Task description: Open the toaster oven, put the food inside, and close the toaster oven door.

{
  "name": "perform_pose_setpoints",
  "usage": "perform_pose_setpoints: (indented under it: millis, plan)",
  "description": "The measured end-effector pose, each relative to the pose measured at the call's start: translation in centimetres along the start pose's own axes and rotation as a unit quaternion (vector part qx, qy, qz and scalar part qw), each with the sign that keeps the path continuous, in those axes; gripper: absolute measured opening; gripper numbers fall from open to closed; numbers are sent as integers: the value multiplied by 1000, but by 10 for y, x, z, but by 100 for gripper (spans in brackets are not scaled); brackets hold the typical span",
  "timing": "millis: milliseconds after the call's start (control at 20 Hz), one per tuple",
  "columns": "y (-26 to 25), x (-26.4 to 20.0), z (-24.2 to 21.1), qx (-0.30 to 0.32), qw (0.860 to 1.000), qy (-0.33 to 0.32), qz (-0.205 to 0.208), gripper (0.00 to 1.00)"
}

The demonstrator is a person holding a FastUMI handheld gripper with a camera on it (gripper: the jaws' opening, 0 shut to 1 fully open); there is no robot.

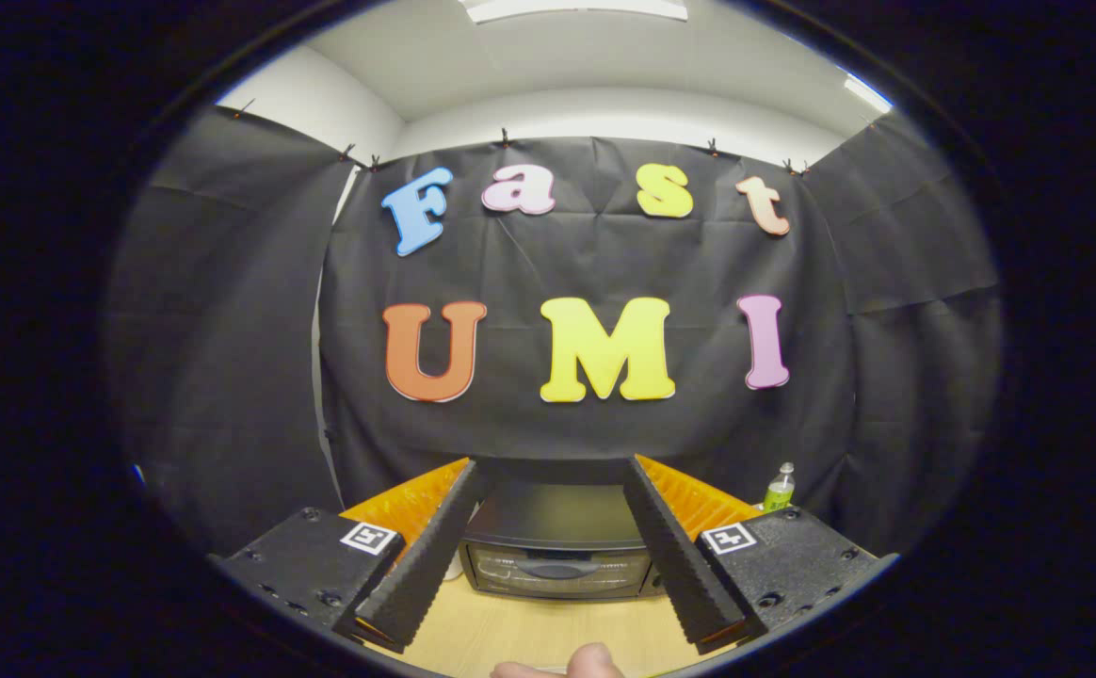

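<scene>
A dark toaster oven (556,546) stands on the wooden table (529,631), straight ahead of my gripper (556,480) and below its fingertips. Its glass door is shut, with a curved handle (553,568) across the front and a wire rack faintly visible behind the glass. My gripper stands open and wide, with nothing between its fingers (435,556); the oven shows in the gap between them. A rounded pale tan piece (562,664), possibly the food or a fingertip, pokes up at the near table edge between the fingers.
A small green bottle (779,487) stands on the table to the right of the oven, beyond the right finger. The black cloth wall hangs close behind the oven.
</scene>
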State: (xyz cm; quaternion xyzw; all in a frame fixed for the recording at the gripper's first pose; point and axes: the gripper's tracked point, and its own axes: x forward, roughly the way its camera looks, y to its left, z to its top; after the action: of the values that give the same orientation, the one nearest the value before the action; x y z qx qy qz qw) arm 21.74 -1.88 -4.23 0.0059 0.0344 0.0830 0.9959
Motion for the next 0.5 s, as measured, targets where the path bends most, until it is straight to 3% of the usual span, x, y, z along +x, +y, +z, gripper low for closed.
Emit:
perform_pose_setpoints:
  millis: [250,500]
  plan:
    - [0,74,-78,19,998,52,7,100]
    - [1,124,-138,-2,997,82,6,100]
